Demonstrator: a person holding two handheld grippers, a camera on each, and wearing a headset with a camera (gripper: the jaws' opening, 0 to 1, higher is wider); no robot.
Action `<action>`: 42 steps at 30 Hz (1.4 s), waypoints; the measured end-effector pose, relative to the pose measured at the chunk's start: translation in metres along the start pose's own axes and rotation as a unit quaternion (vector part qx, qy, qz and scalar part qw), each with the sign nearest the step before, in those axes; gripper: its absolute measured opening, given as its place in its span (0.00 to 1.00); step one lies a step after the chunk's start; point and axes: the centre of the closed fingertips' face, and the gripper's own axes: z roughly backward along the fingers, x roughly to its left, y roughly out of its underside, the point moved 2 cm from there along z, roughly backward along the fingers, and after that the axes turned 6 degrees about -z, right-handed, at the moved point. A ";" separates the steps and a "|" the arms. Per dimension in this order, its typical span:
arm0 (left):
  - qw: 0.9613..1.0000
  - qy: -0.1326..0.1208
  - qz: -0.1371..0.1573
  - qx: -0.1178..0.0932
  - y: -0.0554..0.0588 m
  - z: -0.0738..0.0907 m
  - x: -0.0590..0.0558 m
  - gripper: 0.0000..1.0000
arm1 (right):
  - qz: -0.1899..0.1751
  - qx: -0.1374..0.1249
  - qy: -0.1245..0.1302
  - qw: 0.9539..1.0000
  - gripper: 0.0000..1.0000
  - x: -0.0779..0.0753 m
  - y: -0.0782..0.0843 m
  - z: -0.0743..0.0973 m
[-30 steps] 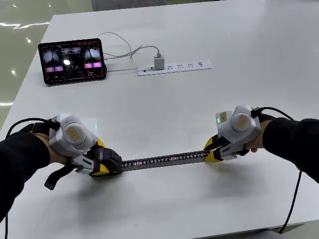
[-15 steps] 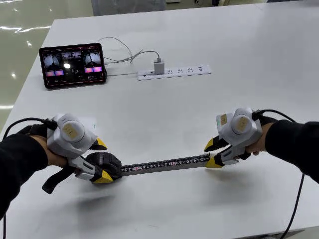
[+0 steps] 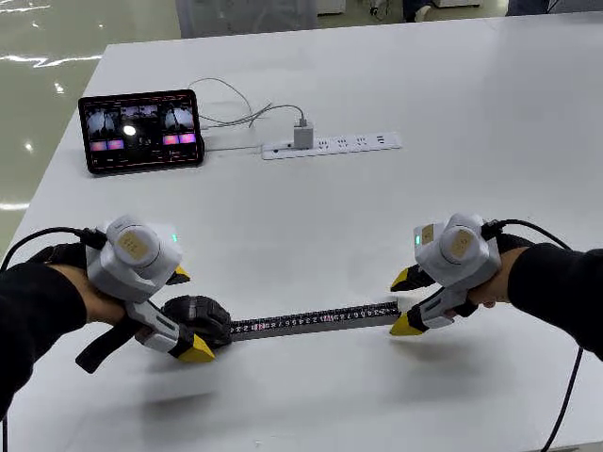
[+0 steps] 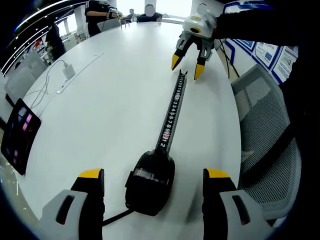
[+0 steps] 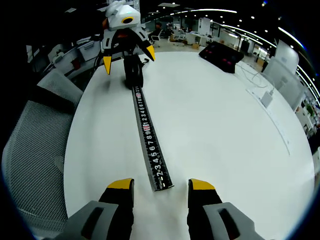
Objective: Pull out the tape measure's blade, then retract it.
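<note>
The black tape measure case [image 3: 200, 316] [image 4: 150, 182] lies on the white table [image 3: 311, 226], its blade [image 3: 316, 321] [image 4: 172, 107] [image 5: 149, 140] drawn out flat to the right. My left gripper [image 3: 187, 314] [image 4: 154, 173] is open, its yellow-tipped jaws standing either side of the case with gaps on both sides. The right gripper [image 3: 403, 303] [image 5: 161, 184] is open at the blade's free end, which lies just ahead of its jaws, untouched. Each gripper shows in the other's view: the right gripper [image 4: 187, 62] and the left gripper [image 5: 128, 59].
A tablet [image 3: 141, 130] stands at the back left, with a white power strip [image 3: 330, 144] and a plugged charger beside it. A grey mesh chair [image 4: 265, 125] [image 5: 35, 140] sits at the table's near edge. Cables trail from both grippers.
My left gripper has opened and let go of the case. The right gripper has opened and released the blade's end, which now rests on the table.
</note>
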 end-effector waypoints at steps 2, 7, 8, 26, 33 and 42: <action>1.000 0.013 0.020 -0.013 -0.004 0.001 -0.005 0.82 | -0.003 -0.007 0.005 1.000 0.42 -0.001 -0.002 0.000; 0.999 0.003 0.032 -0.031 -0.010 0.003 -0.002 0.96 | -0.007 -0.015 0.002 1.000 0.45 0.003 -0.004 0.000; 0.999 0.000 0.037 -0.033 -0.010 0.003 -0.001 0.98 | -0.008 -0.015 0.004 1.000 0.46 0.003 -0.005 0.001; 0.988 -0.046 0.115 -0.096 -0.017 0.015 0.013 0.99 | -0.053 -0.039 0.038 0.997 0.74 0.003 -0.003 0.008; 0.981 -0.070 0.140 -0.114 -0.014 0.021 0.022 0.99 | -0.068 -0.052 0.049 0.995 0.79 0.002 -0.002 0.014; 0.977 -0.078 0.161 -0.117 0.001 0.021 0.018 0.99 | -0.092 -0.061 0.062 0.992 0.82 0.001 0.008 0.022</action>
